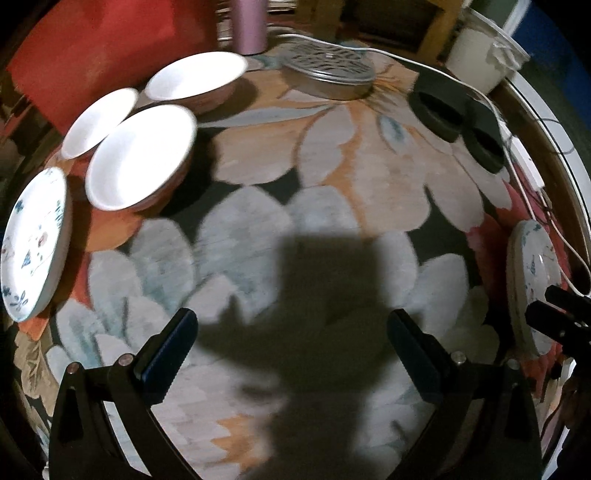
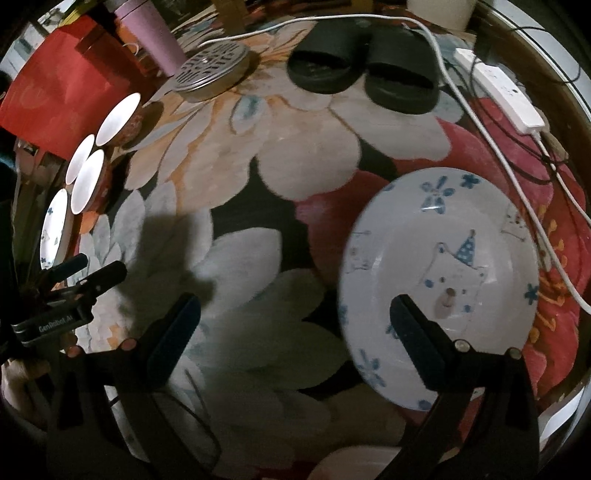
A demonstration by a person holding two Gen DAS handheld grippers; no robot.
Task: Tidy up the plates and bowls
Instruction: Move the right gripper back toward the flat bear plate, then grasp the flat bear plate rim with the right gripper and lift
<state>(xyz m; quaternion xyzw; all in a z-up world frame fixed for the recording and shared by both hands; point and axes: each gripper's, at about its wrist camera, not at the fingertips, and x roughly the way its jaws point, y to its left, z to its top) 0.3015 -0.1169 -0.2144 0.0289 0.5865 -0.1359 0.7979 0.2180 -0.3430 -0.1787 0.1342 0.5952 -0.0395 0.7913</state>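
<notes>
Flowered rug (image 1: pixel 332 155) carries three bowls (image 1: pixel 140 155) and a cartoon plate (image 2: pixel 439 280); both tools, left tool (image 1: pixel 291 354) and right tool (image 2: pixel 295 332), gape apart, holding nothing.

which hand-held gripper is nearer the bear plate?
Right. The right hand-held gripper hangs open with one finger over the bear plate; the left hand-held gripper is across the rug, also open.

Floral rug (image 2: pixel 306 155) is covering the floor. Pair of black slippers (image 2: pixel 362 74) is sitting at the far edge, just beside a round metal perforated lid (image 2: pixel 210 70). White cable (image 2: pixel 480 122) is trailing past a white power strip (image 2: pixel 502 92). Pink tumbler (image 1: pixel 248 26) is standing upright near a red bag (image 1: pixel 107 55).
</notes>
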